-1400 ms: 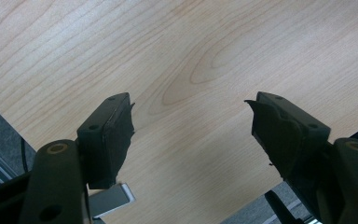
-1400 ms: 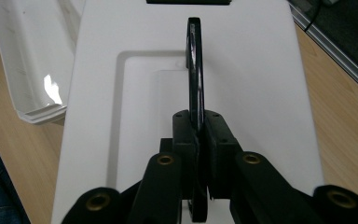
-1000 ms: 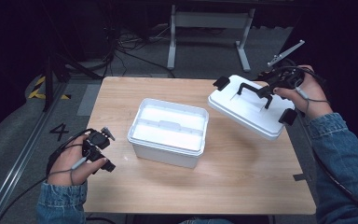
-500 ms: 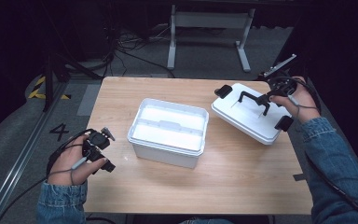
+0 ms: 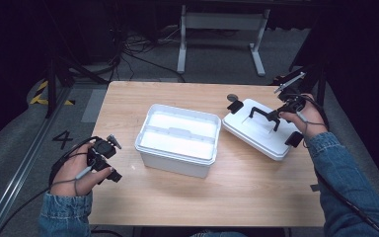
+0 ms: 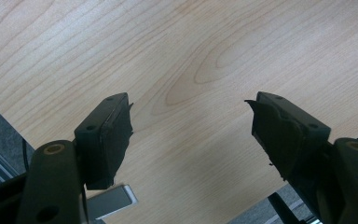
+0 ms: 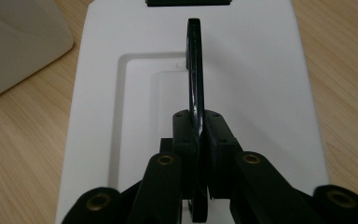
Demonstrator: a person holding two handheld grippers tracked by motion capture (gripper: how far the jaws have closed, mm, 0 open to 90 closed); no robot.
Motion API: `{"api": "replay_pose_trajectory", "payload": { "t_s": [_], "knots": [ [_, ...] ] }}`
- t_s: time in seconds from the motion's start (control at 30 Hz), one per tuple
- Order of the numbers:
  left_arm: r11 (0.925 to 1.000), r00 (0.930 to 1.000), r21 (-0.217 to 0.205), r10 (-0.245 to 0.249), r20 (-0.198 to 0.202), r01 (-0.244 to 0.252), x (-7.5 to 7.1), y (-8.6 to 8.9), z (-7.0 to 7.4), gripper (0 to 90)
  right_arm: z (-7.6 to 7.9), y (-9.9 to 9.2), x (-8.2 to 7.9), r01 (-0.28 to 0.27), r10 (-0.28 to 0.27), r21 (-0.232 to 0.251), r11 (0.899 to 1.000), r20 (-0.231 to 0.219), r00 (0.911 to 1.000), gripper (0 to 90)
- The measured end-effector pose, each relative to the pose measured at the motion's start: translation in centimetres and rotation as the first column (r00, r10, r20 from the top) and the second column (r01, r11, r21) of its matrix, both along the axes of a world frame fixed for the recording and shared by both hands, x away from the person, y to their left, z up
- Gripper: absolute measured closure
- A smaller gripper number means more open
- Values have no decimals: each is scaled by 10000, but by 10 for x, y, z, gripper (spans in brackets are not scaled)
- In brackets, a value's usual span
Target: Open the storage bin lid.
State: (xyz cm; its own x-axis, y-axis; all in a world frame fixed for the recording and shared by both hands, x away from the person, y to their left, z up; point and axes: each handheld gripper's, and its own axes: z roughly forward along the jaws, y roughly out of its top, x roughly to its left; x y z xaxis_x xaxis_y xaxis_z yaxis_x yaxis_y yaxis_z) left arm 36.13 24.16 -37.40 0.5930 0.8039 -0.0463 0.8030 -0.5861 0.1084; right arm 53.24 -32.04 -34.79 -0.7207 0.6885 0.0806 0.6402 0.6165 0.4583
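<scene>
A: One lid, one grip. The flat white plastic lid (image 5: 260, 129) with its black arched handle (image 5: 263, 114) lies at the right side of the pale wooden table (image 5: 237, 197), just beside the open white plastic storage box (image 5: 177, 139). The right gripper (image 7: 198, 126) is pinched tight on that handle.

B: From the right gripper view the handle runs edge-on, straight away from the jaws, and the pads squeeze its near end. So the lid's long axis lines up with the gripper.

A: Is it down flat?

B: Hard to call. In the high view the lid looks to rest on the wood, but whether it lies flat I can't tell.

A: And the other hand?

B: Well apart. The left gripper (image 5: 101, 157) hovers at the table's near left edge, jaws spread wide, bare wood between them in the left gripper view.

A: So what does the next move turn on?

B: I'd say the box lies to the left of the lid, and the right hand is the nearer one.
</scene>
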Motion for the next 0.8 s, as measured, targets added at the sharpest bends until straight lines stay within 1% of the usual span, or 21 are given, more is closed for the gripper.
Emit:
{"api": "replay_pose_trajectory", "payload": {
  "t_s": [0.1, 0.27, 0.47, 0.8],
  "knots": [
    [10000, 10000, 27, -19, -33, 19, 0, 0, 0, 296, -9, 1, 0, -97, 97, 15, 10000, -60, 9999, 852],
    [10000, 10000, 10, 20, -24, -20, 0, 0, 0, 296, -19, 1, -1, -109, 110, 89, 9999, -134, 9999, 852],
    [10000, 10000, -22, 16, -26, -16, 0, 1, -1, 296, -28, 1, -1, -126, 128, 162, 9998, -154, 9998, 851],
    [10000, 10000, 16, -1, -47, 1, 1, 1, -1, 296, -43, -3, -1, -48, 58, 267, 9996, -396, 9992, 850]
  ]
}}
